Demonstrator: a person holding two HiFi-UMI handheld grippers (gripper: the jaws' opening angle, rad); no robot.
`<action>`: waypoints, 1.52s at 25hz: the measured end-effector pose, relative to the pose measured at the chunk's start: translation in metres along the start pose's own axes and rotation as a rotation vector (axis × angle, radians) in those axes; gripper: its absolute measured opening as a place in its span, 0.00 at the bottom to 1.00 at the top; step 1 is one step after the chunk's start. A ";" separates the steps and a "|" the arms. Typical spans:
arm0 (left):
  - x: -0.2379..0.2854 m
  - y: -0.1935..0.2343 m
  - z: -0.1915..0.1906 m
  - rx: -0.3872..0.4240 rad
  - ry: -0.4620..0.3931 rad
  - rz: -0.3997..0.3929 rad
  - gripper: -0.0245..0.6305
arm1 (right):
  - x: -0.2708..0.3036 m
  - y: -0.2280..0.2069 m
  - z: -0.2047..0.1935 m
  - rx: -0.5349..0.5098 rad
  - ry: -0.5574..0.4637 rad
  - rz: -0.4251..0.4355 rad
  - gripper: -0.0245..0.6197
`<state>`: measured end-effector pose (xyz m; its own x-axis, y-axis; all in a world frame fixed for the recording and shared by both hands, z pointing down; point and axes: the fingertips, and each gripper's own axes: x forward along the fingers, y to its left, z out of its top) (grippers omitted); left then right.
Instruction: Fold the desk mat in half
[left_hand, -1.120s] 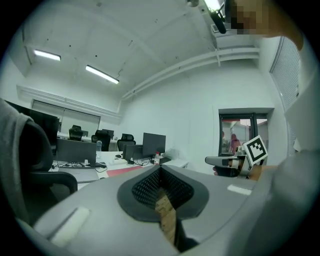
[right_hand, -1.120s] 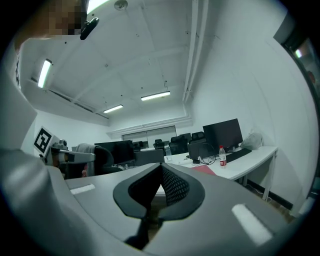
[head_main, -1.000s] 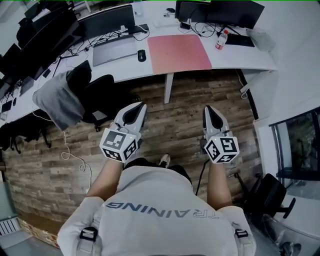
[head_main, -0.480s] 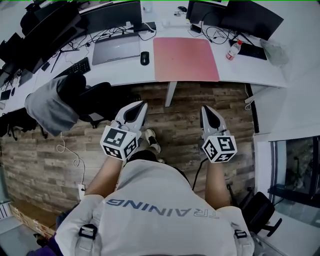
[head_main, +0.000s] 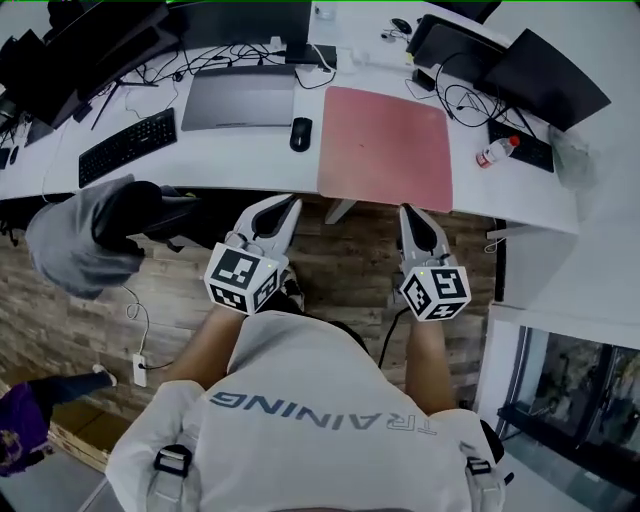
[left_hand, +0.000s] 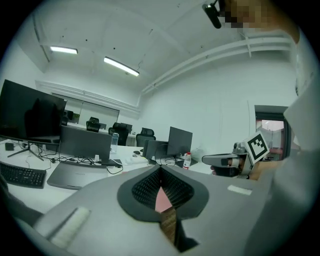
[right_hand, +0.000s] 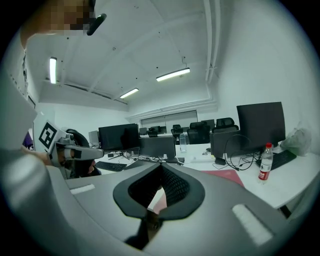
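The pink desk mat (head_main: 385, 148) lies flat and unfolded on the white desk (head_main: 200, 165), reaching the desk's near edge. My left gripper (head_main: 289, 203) is held over the floor just short of that edge, left of the mat's near left corner; its jaws meet at the tip and hold nothing. My right gripper (head_main: 407, 210) hovers just before the mat's near edge, shut and empty too. In the left gripper view a sliver of the mat (left_hand: 162, 199) shows behind the closed jaws. The right gripper view has the mat (right_hand: 225, 174) ahead to the right.
A closed grey laptop (head_main: 238, 98) and a black mouse (head_main: 300, 133) sit left of the mat, with a keyboard (head_main: 127, 146) further left. A red-capped bottle (head_main: 497, 150) and monitors (head_main: 545, 75) stand to the right. A chair draped with a grey jacket (head_main: 85, 235) stands at left.
The person has stepped toward the desk, so desk and mat are now much nearer to both grippers. Both grippers stay shut and side by side.
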<state>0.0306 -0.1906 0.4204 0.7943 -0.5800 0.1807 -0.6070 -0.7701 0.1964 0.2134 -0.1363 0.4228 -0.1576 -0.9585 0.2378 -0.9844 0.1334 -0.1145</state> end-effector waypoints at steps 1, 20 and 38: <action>0.008 0.009 0.001 -0.005 0.003 0.006 0.04 | 0.013 -0.003 0.001 0.000 0.005 0.008 0.06; 0.065 0.044 0.003 -0.065 0.038 0.314 0.04 | 0.141 -0.050 -0.012 -0.027 0.174 0.335 0.07; 0.033 0.074 -0.049 -0.169 0.086 0.370 0.04 | 0.191 0.039 -0.215 -0.577 0.704 0.433 0.26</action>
<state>0.0107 -0.2532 0.4879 0.5209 -0.7796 0.3476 -0.8525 -0.4550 0.2571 0.1285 -0.2603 0.6714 -0.3370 -0.4563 0.8236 -0.6893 0.7154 0.1143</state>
